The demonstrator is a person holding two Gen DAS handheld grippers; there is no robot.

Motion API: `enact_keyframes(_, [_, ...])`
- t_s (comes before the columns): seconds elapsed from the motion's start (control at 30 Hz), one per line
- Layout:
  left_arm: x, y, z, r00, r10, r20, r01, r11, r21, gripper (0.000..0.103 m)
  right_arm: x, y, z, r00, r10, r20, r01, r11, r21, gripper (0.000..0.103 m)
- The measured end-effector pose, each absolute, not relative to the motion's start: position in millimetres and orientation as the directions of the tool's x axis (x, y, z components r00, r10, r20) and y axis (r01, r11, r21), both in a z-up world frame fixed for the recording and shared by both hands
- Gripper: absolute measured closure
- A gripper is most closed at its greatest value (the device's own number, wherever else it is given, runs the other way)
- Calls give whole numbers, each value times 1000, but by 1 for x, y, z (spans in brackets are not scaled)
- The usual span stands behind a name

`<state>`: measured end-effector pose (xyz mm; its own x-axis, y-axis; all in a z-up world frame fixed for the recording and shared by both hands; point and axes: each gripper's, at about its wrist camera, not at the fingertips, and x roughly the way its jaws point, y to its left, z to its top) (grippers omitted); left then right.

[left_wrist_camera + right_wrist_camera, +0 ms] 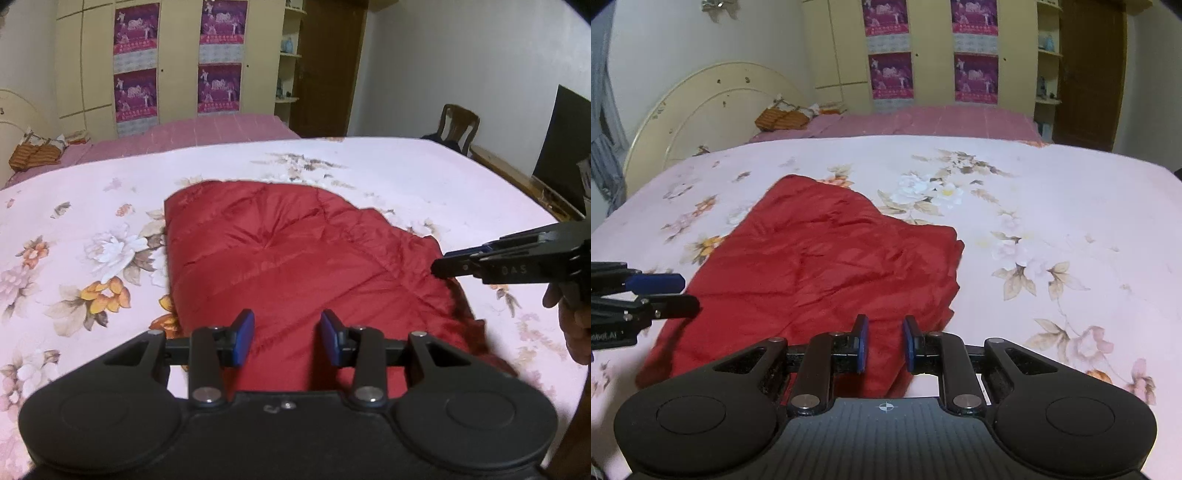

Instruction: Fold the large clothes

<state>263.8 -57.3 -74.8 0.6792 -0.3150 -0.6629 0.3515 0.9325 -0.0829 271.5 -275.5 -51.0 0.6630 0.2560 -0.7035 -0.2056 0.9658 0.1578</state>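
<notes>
My left gripper [287,338] and right gripper [884,343] both hang with jaws spread, gripping nothing — above the near edge of a red quilted jacket [295,266] lying partly folded on the floral bedsheet [74,229].

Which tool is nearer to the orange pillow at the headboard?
Left. The left tool is over the red jacket's headboard-side part, toward the orange pillow; the right tool is over the jacket's far-side part, farther from the pillow.

A bed with a floral sheet [406,173] fills the near room. Far behind stand a yellow wardrobe [177,55], a brown door [328,66] and a wooden chair [458,125].
</notes>
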Motion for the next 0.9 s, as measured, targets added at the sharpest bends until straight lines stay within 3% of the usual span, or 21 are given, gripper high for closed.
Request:
enact_keyframes(0.2, [268, -54, -79, 661, -325, -676, 353, 930, -102, 64, 286, -276, -85, 583, 245, -775, -189, 968, 164, 85])
enact_keyframes(0.4, [306, -40, -61, 708, -314, -632, 335, 938, -91, 65, 307, -279, -41, 681, 276, -678, -212, 961, 179, 85])
enact_keyframes(0.53, [355, -30, -57, 727, -315, -610, 316, 942, -110, 65, 353, -256, -33, 687, 301, -661, -239, 953, 186, 85])
enact_keyframes(0.9, [445, -36, -102, 642, -354, -680, 332, 928, -170, 63, 422, -231, -90, 625, 292, -724, -216, 956, 199, 85])
